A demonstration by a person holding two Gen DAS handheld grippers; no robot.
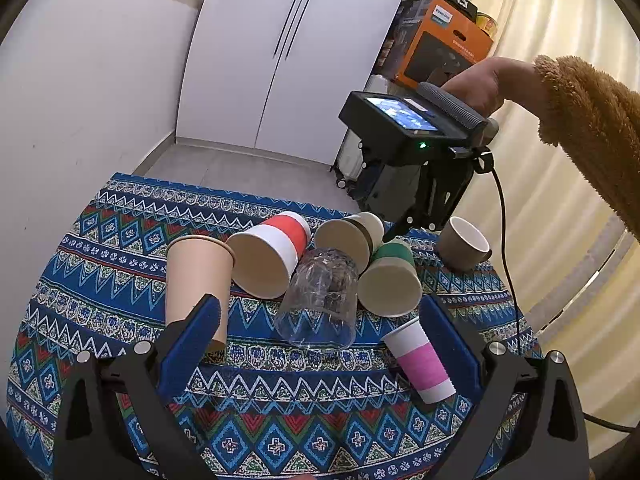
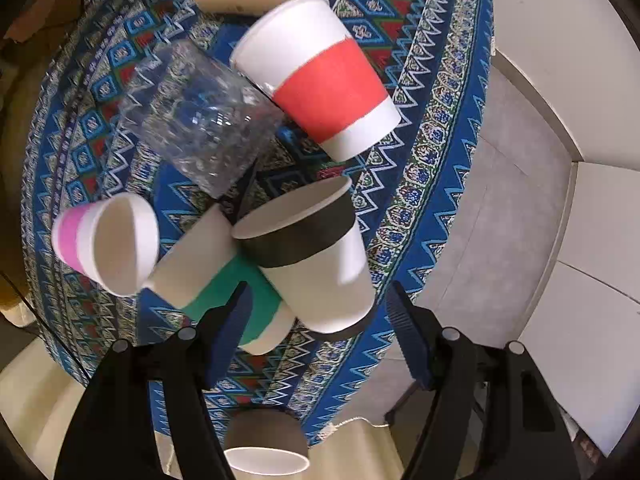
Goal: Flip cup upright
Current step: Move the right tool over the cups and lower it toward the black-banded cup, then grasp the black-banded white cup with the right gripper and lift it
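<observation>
Several cups lie on their sides on a blue patterned tablecloth [image 1: 100, 280]: a red-banded one [image 1: 272, 256], a black-banded one [image 1: 352, 236], a green-banded one [image 1: 392, 276], a clear plastic one [image 1: 320, 300] and a small pink-banded one [image 1: 420, 360]. A tan cup [image 1: 198, 284] stands upright at the left. My left gripper [image 1: 320, 340] is open and empty, back from the clear cup. My right gripper [image 2: 320, 312] is open, its jaws on either side of the black-banded cup [image 2: 312, 256], beside the green-banded cup [image 2: 224, 280].
A brown mug [image 1: 464, 244] stands at the table's far right edge; it also shows in the right wrist view [image 2: 264, 440]. White cabinet doors [image 1: 288, 60], an orange box [image 1: 448, 44] and cream curtains [image 1: 560, 8] stand behind. The table edge drops to grey floor [image 2: 500, 220].
</observation>
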